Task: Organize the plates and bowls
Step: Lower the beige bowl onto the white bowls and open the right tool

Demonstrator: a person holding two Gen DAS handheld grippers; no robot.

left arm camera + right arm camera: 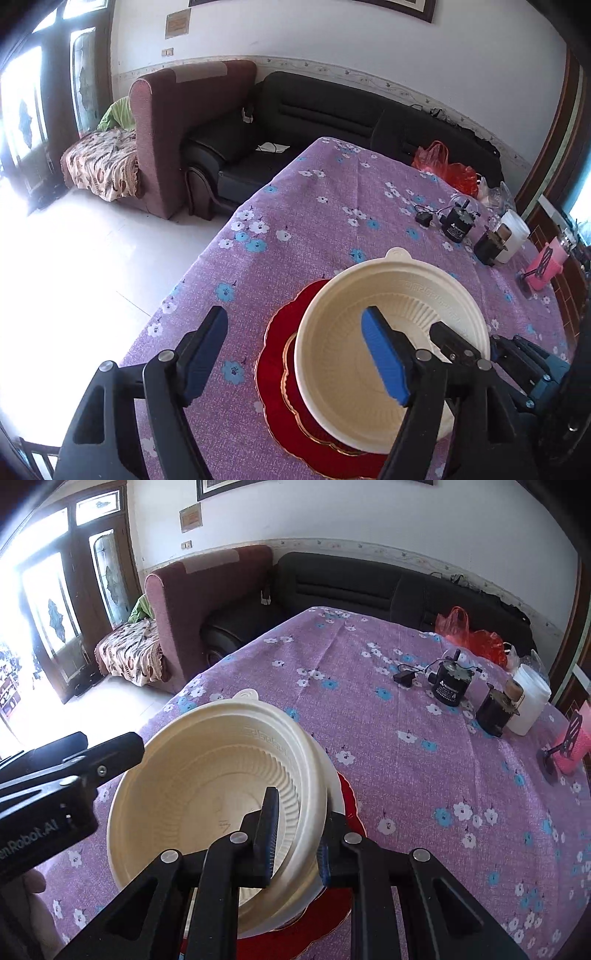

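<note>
A cream plastic bowl [354, 350] sits tilted on a red scalloped plate [280, 369] with a gold rim, on the purple flowered tablecloth [314, 206]. My left gripper [295, 350] is open and empty, its right finger over the bowl and its left finger over the cloth. My right gripper [295, 845] is shut on the near right rim of the cream bowl [192, 786], one finger inside and one outside. The bowl seems to nest in a second cream bowl beneath. The red plate [347, 805] shows under it. The left gripper's finger [107, 757] shows at the bowl's left.
At the table's far right stand a black cylinder device [458, 223] with a cable, a dark jar [489, 247], a white tub [513, 232], a pink object [546, 264] and red plastic bags [443, 162]. A black sofa and a maroon armchair stand behind. The table's left edge drops to the floor.
</note>
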